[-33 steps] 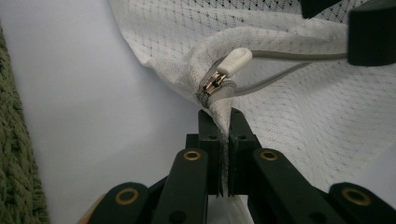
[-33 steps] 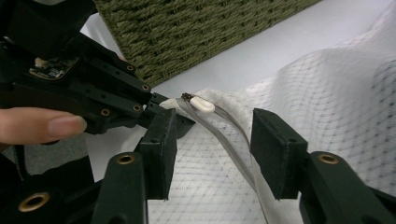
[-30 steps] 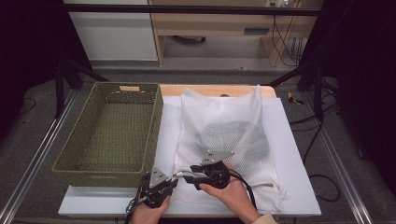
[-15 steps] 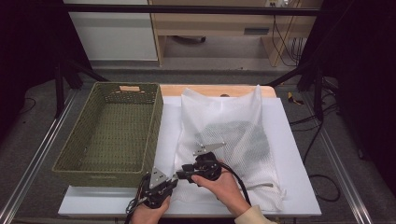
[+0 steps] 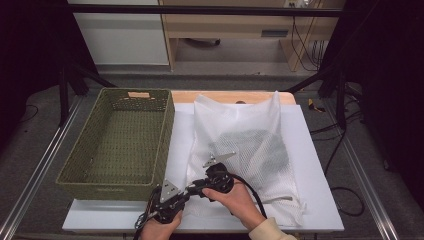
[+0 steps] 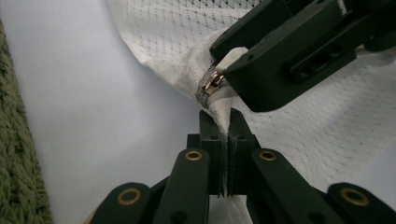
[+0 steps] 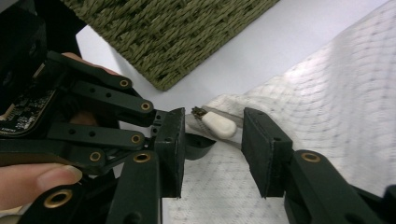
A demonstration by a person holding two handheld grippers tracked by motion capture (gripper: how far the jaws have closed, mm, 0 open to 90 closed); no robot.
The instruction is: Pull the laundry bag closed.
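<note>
A white mesh bag lies on the white table with something dark inside it. At its near left corner both grippers meet. My left gripper is shut on the corner fabric; in the left gripper view its jaws pinch the mesh just below the metal zip slider. My right gripper is open, and in the right gripper view the white zip pull lies between its spread jaws, touching neither.
A green woven basket stands to the left of the bag, its near corner close to the grippers. Bare white table lies between basket and bag. Dark frame posts stand at both back sides.
My right gripper has shifted a little left and away from me, closing in on the bag corner that the left gripper holds. The left gripper has stayed put.
</note>
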